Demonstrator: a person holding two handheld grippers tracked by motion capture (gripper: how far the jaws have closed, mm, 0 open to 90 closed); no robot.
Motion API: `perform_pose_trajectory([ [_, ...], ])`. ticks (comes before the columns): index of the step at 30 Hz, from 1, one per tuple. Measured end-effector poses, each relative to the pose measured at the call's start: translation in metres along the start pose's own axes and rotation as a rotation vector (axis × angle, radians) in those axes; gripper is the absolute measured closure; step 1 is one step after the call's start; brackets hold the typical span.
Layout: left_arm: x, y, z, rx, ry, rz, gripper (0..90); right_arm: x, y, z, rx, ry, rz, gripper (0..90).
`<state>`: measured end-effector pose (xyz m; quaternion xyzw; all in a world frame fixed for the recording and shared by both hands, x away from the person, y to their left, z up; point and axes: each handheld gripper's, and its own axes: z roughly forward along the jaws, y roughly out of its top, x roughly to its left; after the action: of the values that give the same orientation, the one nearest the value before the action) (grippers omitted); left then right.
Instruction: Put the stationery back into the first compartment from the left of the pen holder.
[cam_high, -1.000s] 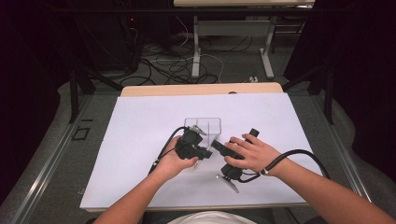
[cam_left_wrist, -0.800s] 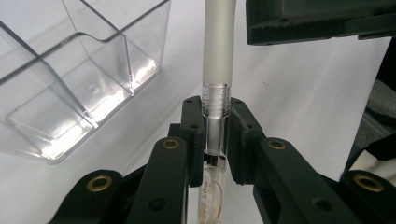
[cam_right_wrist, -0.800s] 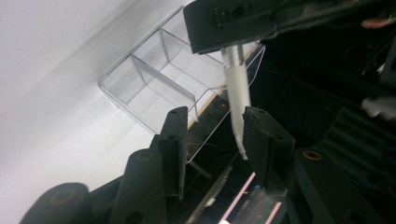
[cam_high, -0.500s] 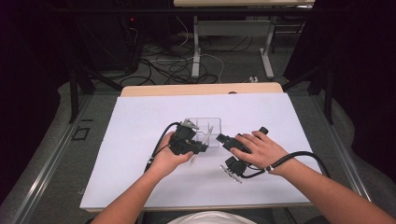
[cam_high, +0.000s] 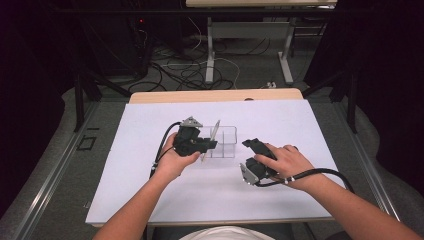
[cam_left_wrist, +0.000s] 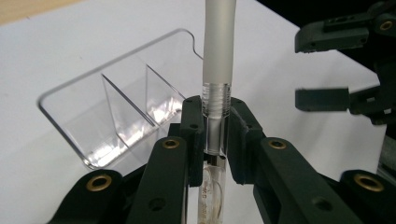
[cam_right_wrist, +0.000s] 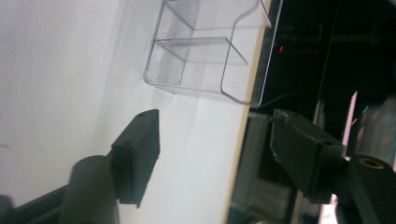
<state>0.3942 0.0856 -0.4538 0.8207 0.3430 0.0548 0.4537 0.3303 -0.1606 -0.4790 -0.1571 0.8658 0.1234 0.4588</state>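
At a white-topped table (cam_high: 280, 115), a person works two hand-held grippers around a clear acrylic organizer (cam_high: 222, 142) that stands near the middle of the sheet. The left gripper (cam_left_wrist: 215, 122) is clamped on a pen (cam_left_wrist: 217, 70), its pads pressing the transparent barrel just below the frosted white cap; in the high view the pen (cam_high: 210, 141) stands tilted, its upper end leaning toward the far side, at the left edge of the organizer. Seen along the left gripper's jaws, the organizer (cam_left_wrist: 116, 98) lies just beyond and to the left of the pen, its thin dividers marking off separate compartments.

The right gripper (cam_right_wrist: 215, 144) holds nothing: its jaws have just been opening and now stand apart with only the table surface between them. In the high view the right gripper (cam_high: 250, 145) rests low at the right of the organizer, close beside it, with its cable (cam_high: 320, 175) trailing back past the person's wrist.
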Motion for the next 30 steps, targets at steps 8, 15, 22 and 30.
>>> perform_pose_trajectory([
  [8, 0.011, 0.01, -0.011, -0.12, 0.027, -0.014, 79.1, -0.01, -0.014, -0.001, 0.091, 0.078, 0.334, 18.1],
  [15, 0.02, 0.014, -0.015, -0.202, 0.066, -0.029, 79.1, -0.021, -0.024, 0.0, 0.092, 0.173, 0.614, 15.9],
  [22, 0.028, 0.015, -0.016, -0.273, 0.112, -0.049, 79.1, -0.028, -0.033, 0.002, 0.032, 0.246, 0.843, 10.5],
  [30, 0.037, 0.015, -0.015, -0.329, 0.148, -0.061, 79.1, -0.028, -0.045, 0.007, 0.005, 0.252, 1.01, 0.0],
])
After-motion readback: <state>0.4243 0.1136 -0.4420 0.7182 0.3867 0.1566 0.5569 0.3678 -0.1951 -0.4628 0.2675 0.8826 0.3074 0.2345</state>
